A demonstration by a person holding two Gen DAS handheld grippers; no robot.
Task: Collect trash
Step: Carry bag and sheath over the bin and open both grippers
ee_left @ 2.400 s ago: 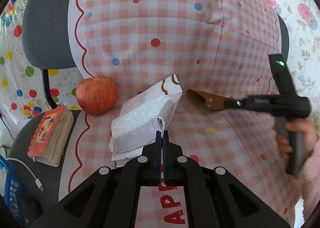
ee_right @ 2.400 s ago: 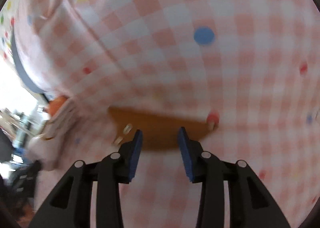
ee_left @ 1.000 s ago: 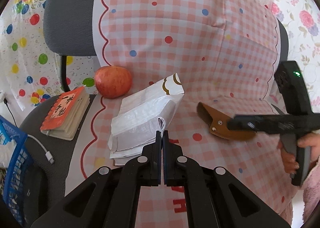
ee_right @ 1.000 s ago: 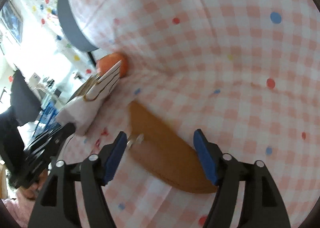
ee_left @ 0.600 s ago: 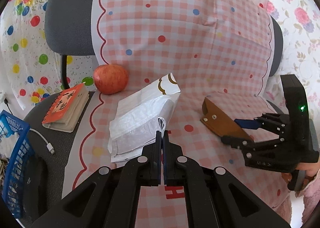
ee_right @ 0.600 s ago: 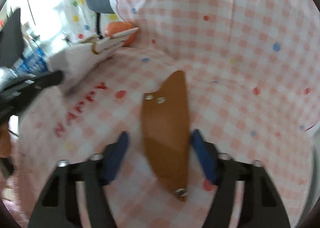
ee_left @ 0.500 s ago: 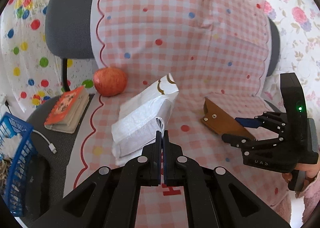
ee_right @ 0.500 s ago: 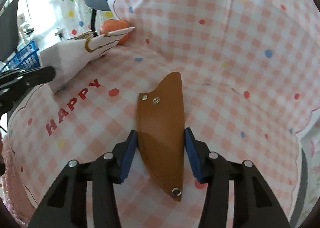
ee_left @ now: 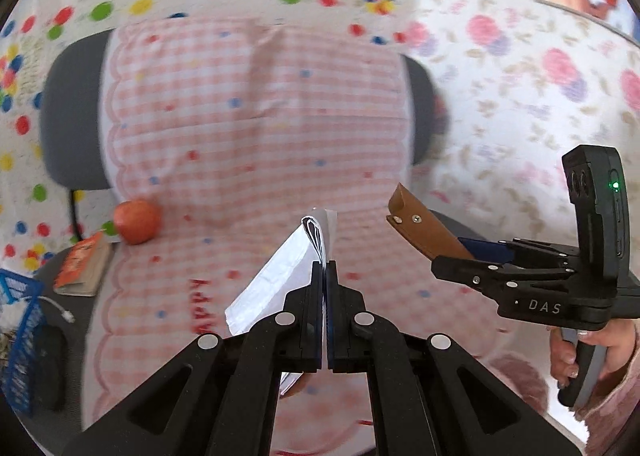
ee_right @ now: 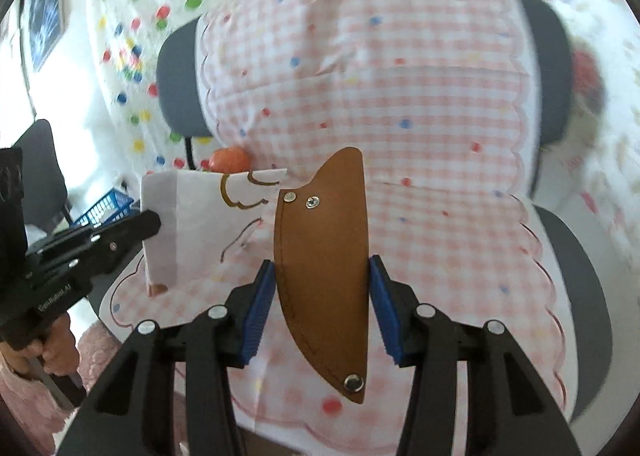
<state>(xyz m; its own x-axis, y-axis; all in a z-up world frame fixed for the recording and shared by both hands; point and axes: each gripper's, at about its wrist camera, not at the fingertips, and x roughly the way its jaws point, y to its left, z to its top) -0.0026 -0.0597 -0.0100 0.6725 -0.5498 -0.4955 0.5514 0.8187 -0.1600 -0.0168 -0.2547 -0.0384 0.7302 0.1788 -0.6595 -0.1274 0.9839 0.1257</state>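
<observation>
My left gripper (ee_left: pixel 324 268) is shut on the edge of a white paper bag (ee_left: pixel 280 280), which hangs in the air above the seat. The bag (ee_right: pixel 208 224) shows a gold printed outline in the right wrist view, with the left gripper (ee_right: pixel 148 222) at its left edge. My right gripper (ee_right: pixel 322 296) is shut on a brown leather sheath (ee_right: pixel 324 256), its blue pads pressing both long sides. The sheath (ee_left: pixel 424 232) sticks up out of the right gripper (ee_left: pixel 452 260) at the right of the left wrist view, clear of the cloth.
A grey office chair draped in a pink checked cloth (ee_left: pixel 256 128) fills the middle. A red apple (ee_left: pixel 137 221) and an orange notebook (ee_left: pixel 82 266) lie at the seat's left. A blue basket (ee_left: pixel 18 320) stands at the far left beside a white cable. A dotted and flowered sheet hangs behind.
The right jaws closed on the sheath and lifted it off the seat. The left gripper raised the paper bag, and both views tilted up toward the chair back.
</observation>
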